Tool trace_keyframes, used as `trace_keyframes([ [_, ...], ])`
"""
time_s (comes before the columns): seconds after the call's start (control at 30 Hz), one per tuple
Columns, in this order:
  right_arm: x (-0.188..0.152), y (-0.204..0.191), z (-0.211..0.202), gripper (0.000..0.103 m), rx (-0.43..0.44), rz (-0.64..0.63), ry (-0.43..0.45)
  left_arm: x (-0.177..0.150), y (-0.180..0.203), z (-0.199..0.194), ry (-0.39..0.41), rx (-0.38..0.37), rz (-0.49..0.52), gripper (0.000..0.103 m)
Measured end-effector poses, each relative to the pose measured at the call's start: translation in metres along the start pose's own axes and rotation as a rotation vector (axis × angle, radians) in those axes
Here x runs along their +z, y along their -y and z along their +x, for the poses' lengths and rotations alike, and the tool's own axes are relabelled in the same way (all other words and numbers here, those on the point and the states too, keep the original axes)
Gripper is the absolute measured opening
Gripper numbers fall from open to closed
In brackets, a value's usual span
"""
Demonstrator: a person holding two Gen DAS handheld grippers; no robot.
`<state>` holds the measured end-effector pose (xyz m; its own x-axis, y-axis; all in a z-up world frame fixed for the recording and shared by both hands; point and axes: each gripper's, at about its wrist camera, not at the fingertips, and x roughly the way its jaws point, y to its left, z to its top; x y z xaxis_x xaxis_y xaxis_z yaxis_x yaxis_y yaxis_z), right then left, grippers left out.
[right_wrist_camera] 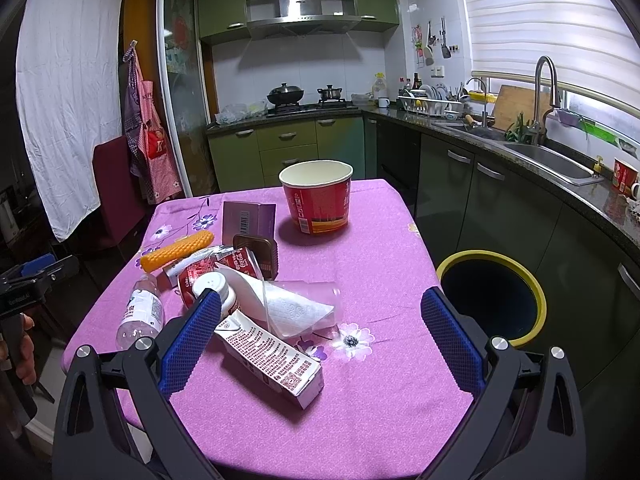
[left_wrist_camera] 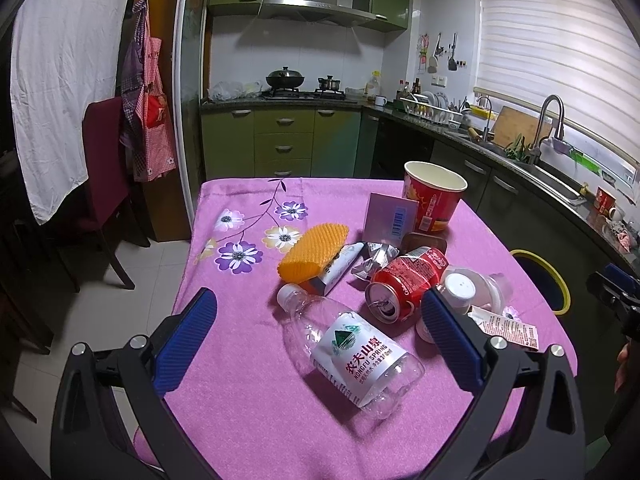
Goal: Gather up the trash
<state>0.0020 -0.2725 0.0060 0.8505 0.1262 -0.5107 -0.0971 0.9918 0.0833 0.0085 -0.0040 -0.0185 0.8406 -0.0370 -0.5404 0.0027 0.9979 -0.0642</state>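
Both grippers, left (left_wrist_camera: 320,336) and right (right_wrist_camera: 320,332), are held wide open and empty; trash is piled mid-table, bin (right_wrist_camera: 491,295) parked off the right edge for easy drops.

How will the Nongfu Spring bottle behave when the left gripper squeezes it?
The water bottle looks empty, so probably very light. Its thin clear wall will likely buckle between the fingers. Lying on its side on the tablecloth, it may roll if nudged.

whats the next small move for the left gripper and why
Probably ease the left gripper down and close on the water bottle. It is open and empty, the bottle lies on its side between the fingers, and the bin stands open beside the table.
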Motion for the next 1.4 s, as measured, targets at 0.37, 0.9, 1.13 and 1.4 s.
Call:
trace_keyframes([
  [0.37,-0.001,0.000,0.001,0.099,0.000,0.001,-0.002,-0.001,-0.001,0.002,-0.012,0.000,0.000,0.097],
  [0.9,-0.003,0.000,0.002,0.099,0.000,0.002,-0.005,-0.002,-0.001,0.003,-0.015,0.000,0.002,0.097],
  [1.13,-0.004,0.000,0.004,0.099,-0.001,0.003,-0.007,-0.004,0.000,0.003,-0.018,0.001,0.002,0.097],
  [1.4,-0.005,0.000,0.011,0.099,-0.002,0.005,-0.023,-0.005,0.000,0.009,-0.036,-0.001,0.001,0.097],
])
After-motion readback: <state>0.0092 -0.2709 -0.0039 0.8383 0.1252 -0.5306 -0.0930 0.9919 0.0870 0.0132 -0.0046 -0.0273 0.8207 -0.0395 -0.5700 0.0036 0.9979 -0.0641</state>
